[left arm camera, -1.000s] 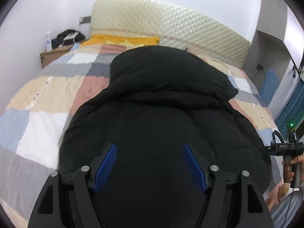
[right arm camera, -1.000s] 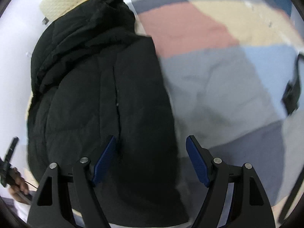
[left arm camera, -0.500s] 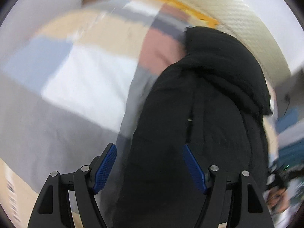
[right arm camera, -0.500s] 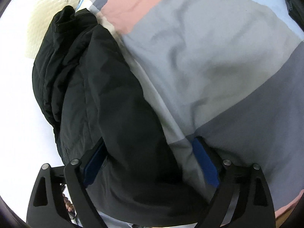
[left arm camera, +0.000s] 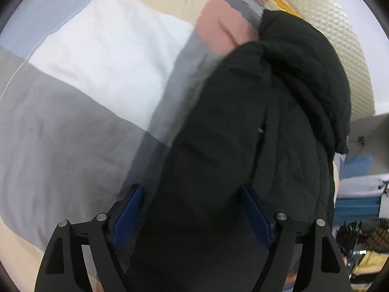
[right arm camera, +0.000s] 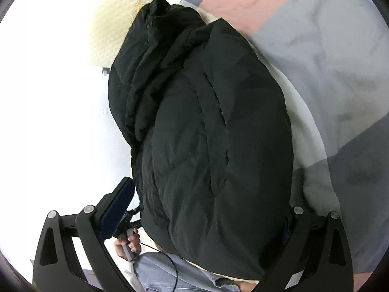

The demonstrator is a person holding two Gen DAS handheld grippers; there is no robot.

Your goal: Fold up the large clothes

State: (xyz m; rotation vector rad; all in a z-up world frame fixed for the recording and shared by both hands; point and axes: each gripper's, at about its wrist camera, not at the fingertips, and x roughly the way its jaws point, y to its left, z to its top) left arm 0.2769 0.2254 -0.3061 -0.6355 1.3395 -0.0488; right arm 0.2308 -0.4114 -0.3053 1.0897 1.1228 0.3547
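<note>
A large black puffer jacket [left arm camera: 262, 126] lies folded in a thick bundle on the patchwork bed; it also fills the middle of the right wrist view [right arm camera: 209, 126]. My left gripper [left arm camera: 192, 211] is open, its blue pads straddling the jacket's near left edge. My right gripper [right arm camera: 201, 214] is open wide around the jacket's near right end; its right pad is mostly hidden behind the fabric. The hood end points toward the headboard.
The bed cover [left arm camera: 92, 77] has white, grey, pink and beige patches. A cream quilted headboard [left arm camera: 350, 48] stands beyond the jacket. The person's hand on the left gripper's handle [right arm camera: 128, 243] and their jeans show below. Shelving and clutter sit at far right [left arm camera: 364, 231].
Both grippers have tilted down and moved in to the jacket's sides, left at its left edge, right at its right end. The jaws stay open. The jacket looks unmoved.
</note>
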